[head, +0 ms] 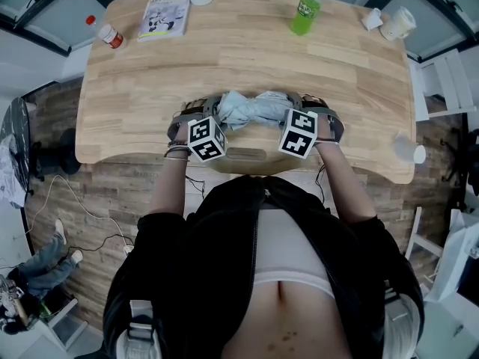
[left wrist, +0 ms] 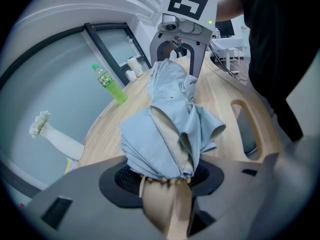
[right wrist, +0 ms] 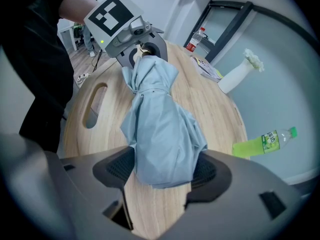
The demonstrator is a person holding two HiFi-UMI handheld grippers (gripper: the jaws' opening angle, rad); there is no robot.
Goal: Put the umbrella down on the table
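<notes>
umbrella [head: 253, 108] crosswise, handle [left wrist: 167, 211] apparently leftward

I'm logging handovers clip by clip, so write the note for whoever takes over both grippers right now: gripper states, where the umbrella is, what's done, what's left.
Left gripper: shut on the folded blue umbrella at its beige handle end.
Right gripper: shut on the fabric at the umbrella's other end.
Umbrella: held roughly level between the two grippers, over the near edge of the wooden table. The views do not show whether it already touches the top.
Done: umbrella is over the table.
Left: make sure it rests on the wood, open both sets of jaws, draw the grippers back.
</notes>
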